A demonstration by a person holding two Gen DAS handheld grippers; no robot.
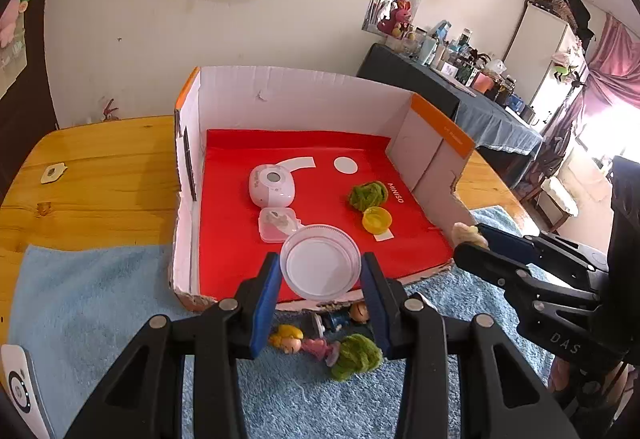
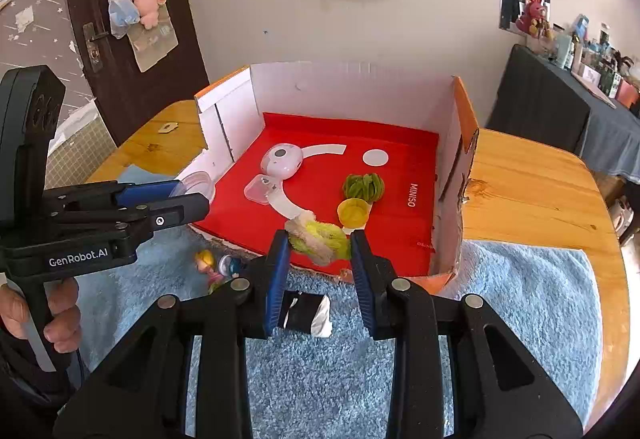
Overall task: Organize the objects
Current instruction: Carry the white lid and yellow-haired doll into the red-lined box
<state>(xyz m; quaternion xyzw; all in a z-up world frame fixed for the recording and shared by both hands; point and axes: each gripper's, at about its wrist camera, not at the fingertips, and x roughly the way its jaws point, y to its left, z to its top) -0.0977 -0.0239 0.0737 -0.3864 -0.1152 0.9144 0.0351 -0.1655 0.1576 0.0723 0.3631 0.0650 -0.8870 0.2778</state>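
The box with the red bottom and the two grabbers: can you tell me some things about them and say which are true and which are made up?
1. The left gripper holds a clear round dish. True.
2. The right gripper is empty. False: it is shut on a fluffy yellow and white scrunchie.
3. A yellow cup sits inside the box, next to a green scrunchie. True.
4. The little dolls are inside the box. False: they lie on the blue towel in front of it.
5. The box stands on a wooden table. True.
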